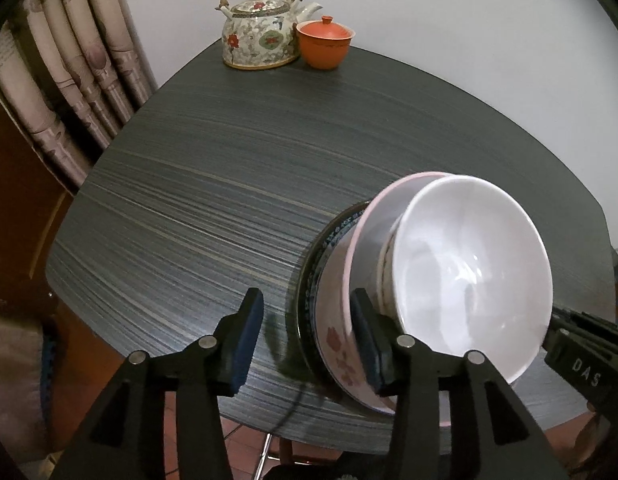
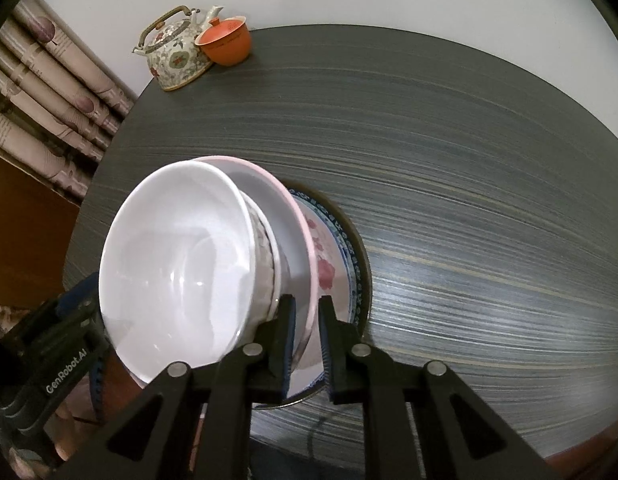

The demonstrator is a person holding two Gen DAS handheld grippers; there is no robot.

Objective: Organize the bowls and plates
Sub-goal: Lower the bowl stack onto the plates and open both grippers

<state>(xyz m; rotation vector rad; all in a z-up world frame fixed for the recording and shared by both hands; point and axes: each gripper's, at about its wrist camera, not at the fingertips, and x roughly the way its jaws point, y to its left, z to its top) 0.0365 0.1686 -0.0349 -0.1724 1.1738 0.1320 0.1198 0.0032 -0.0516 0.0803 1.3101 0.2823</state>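
A stack of dishes stands near the front edge of the dark table (image 1: 229,184). A white bowl (image 1: 469,280) (image 2: 177,272) sits on top, inside a pink-rimmed flowered bowl (image 1: 341,344) (image 2: 309,240), over a blue-patterned plate (image 1: 313,276) (image 2: 349,256) and a dark plate. My left gripper (image 1: 307,336) is open, its right finger against the pink-rimmed bowl's wall, its left finger over bare table. My right gripper (image 2: 307,336) is shut on the pink-rimmed bowl's rim, one finger inside and one outside.
A flowered teapot (image 1: 261,28) (image 2: 175,54) and an orange lidded cup (image 1: 325,42) (image 2: 227,42) stand at the table's far corner. Curtains (image 1: 61,80) hang to the left. A white wall is behind. Red floor tiles show below the table's front edge.
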